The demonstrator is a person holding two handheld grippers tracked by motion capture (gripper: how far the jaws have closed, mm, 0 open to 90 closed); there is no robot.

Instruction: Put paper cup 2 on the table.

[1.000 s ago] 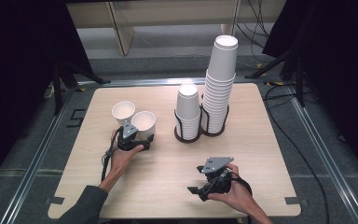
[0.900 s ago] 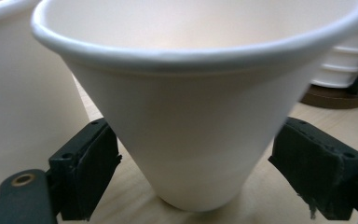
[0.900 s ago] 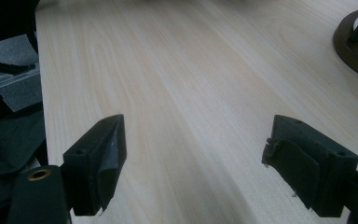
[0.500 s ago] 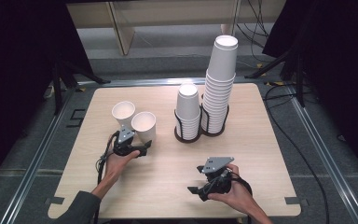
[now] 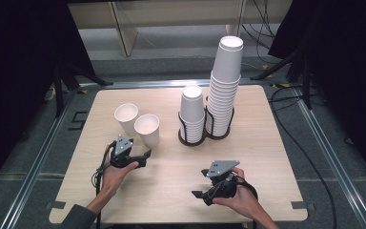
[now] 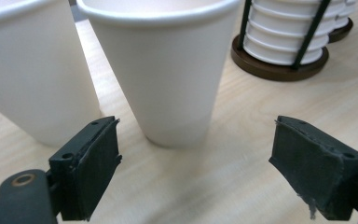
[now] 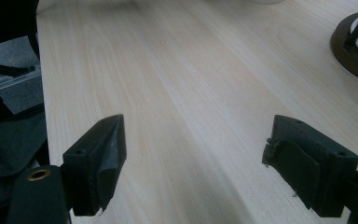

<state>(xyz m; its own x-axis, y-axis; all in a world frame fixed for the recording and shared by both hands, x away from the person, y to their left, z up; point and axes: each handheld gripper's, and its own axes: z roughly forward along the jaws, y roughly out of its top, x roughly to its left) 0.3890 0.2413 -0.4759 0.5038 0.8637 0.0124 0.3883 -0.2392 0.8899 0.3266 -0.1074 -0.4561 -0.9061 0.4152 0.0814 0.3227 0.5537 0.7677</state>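
Right now the left tool (image 5: pixel 145 155) sits on the bench (image 5: pixel 267 157) just near of the nearer loose cup (image 5: pixel 147 130), its jaws apart and holding nothing; in the left gripper view that cup (image 6: pixel 165 70) stands upright just beyond the gap between the jaws, untouched. The right tool (image 5: pixel 205 191) rests near the bench's near edge, well apart from the cups, jaws apart over bare wood.

If the cup is to be taken, I would judge it best to slide the left tool forward level, centre the cup's lower wall between the pads, and close gently, since thin paper will buckle, keeping clear of the second loose cup (image 5: pixel 126 117) just beside it on the far left.

Counted: two loose cups, two stacks, one short (image 5: pixel 192 112) and one tall (image 5: pixel 225 86), in a double wire holder (image 5: pixel 205 136), and two tools.
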